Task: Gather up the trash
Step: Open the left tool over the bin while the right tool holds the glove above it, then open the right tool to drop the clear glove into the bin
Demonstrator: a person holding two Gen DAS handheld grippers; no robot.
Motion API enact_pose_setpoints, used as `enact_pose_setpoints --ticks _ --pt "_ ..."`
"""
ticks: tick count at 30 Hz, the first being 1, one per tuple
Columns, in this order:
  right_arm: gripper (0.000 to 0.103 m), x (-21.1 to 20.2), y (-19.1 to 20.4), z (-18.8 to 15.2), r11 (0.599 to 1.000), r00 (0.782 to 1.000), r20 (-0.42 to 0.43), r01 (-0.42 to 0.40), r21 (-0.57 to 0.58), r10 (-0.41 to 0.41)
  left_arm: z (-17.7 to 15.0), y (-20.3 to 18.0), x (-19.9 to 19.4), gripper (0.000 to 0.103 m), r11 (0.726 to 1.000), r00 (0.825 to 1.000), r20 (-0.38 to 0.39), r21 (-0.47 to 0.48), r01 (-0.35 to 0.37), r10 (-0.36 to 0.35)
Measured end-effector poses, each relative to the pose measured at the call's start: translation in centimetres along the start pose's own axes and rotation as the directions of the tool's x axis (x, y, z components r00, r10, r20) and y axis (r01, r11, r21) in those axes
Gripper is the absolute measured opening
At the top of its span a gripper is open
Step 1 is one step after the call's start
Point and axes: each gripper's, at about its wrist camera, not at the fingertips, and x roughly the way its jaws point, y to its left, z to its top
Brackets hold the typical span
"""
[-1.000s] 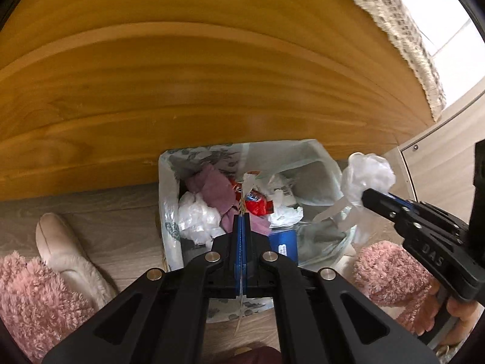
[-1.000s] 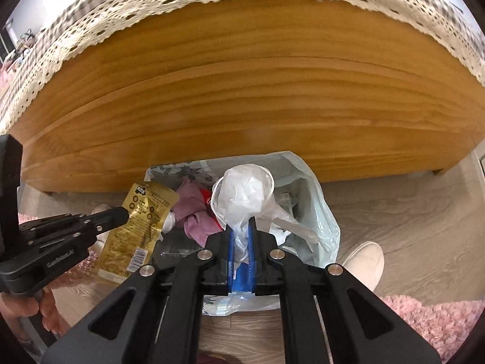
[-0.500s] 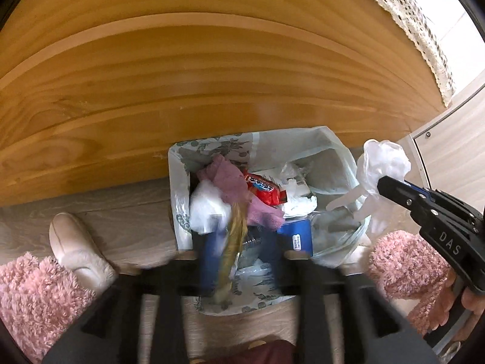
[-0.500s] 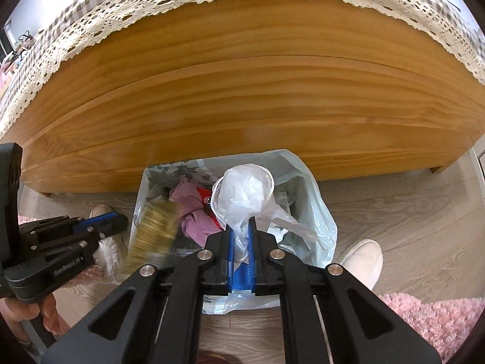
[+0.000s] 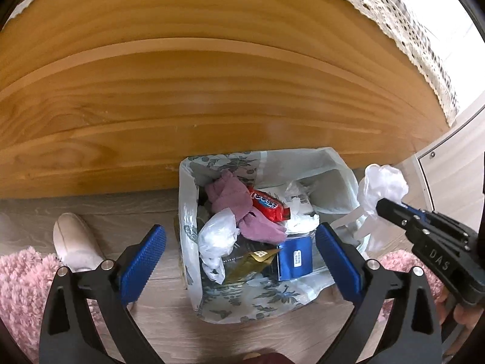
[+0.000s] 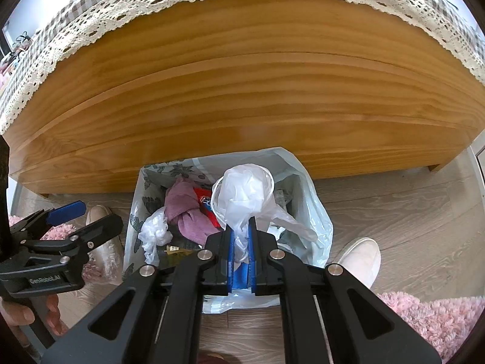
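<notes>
— Blue pads of the left gripper point(image 5: 241, 256) stand wide apart over the lined bin point(image 5: 339, 166); its jaws have just been opening and nothing sits between them. The gold wrapper point(image 5: 250, 262) lies in the bin beside a blue packet point(image 5: 294, 257). What of the right?

— Off to the side, the right gripper point(image 5: 382, 207) pinches a crumpled clear plastic bag point(image 5: 382, 183), near the bin's edge.

— And from the right wrist?

— Narrow jaws of the right gripper point(image 6: 241, 242), clamped on the plastic bag point(image 6: 244, 192), which billows translucent and light above the liner. I'd centre it over the opening before letting go; such film may drift or cling to a pad.

— The left gripper point(image 6: 83, 217)?

— Open, empty, just beside the bin.
</notes>
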Motion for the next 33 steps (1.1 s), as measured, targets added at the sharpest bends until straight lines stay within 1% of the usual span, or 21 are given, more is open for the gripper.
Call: enact_pose_setpoints --ticks 3,10,14,18,29,31,32,33 --pt "0.008 -0.1 -0.1 0.0 1.0 1.0 0.007 -0.006 -0.001 0.006 0.0 -0.2 -0.2 0.095 1.0 1.0 0.012 0.005 -0.005 0.005" --pt "0.008 0.4 0.1 -0.1 1.0 1.0 -0.004 0.018 -0.021 -0.018 0.0 -0.4 -0.4 0.095 1.0 1.0 0.01 0.021 -0.006 0.005" --pt "0.008 0.7 0.6 -0.3 0.998 0.999 -0.01 0.044 -0.052 -0.045 0.0 -0.4 -0.4 0.095 1.0 1.0 0.009 0.022 -0.007 0.007" --pt "0.008 1.4 1.2 -0.7 0.989 0.993 -0.035 0.104 -0.1 -0.108 -0.1 -0.4 -0.2 0.095 1.0 1.0 -0.003 0.025 -0.01 0.011" --pt "0.008 2.5 1.7 -1.3 0.977 0.986 -0.07 0.138 -0.161 -0.151 -0.2 -0.3 0.0 0.095 0.999 1.0 -0.013 0.029 -0.017 0.017" --pt "0.013 2.8 1.8 -1.4 0.978 0.985 -0.094 0.131 -0.163 -0.148 -0.2 -0.3 0.0 0.095 0.999 1.0 -0.011 0.03 -0.02 0.021" --pt "0.026 2.9 1.7 -1.5 0.978 0.984 -0.1 0.13 -0.161 -0.147 -0.2 -0.3 0.0 0.095 0.999 1.0 -0.011 0.027 -0.021 0.021" --pt "0.046 2.9 1.7 -1.5 0.979 0.984 -0.102 0.129 -0.16 -0.147 -0.3 -0.3 0.0 0.095 0.999 1.0 -0.012 0.025 -0.021 0.021"
